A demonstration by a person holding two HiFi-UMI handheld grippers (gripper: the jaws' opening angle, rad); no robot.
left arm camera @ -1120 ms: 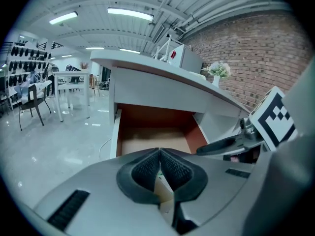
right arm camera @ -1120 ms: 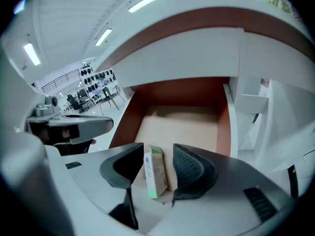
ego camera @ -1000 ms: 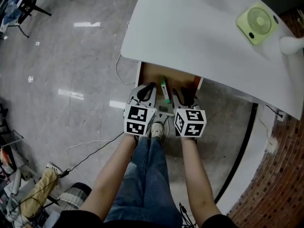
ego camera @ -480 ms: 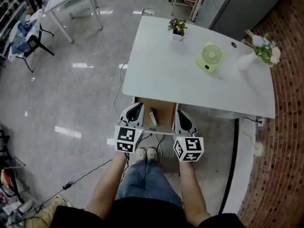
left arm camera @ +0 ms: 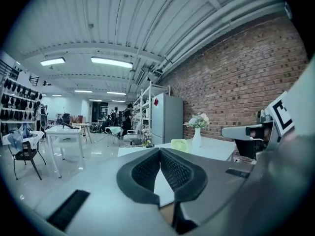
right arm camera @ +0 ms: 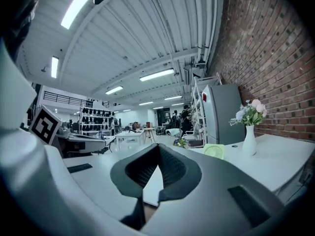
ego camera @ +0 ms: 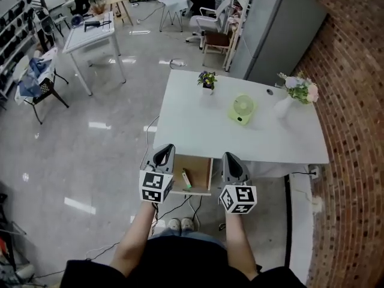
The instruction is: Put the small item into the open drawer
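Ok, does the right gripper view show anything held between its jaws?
No, the right gripper has its jaws closed tip to tip with nothing between them.

A white table (ego camera: 198,131) stretches ahead of the fingers (ego camera: 164,156), bearing a small potted flower plant (ego camera: 207,80) at its far left corner, a pale green fan (ego camera: 242,109) mid-table and a white vase of flowers (ego camera: 284,105) nearest the brick wall (ego camera: 354,101). Beyond stands a grey refrigerator (ego camera: 270,29). Well off to the fingers' left, a second white table (ego camera: 90,33) and a clothes-draped chair (ego camera: 33,80) sit on the glossy floor (ego camera: 90,155).
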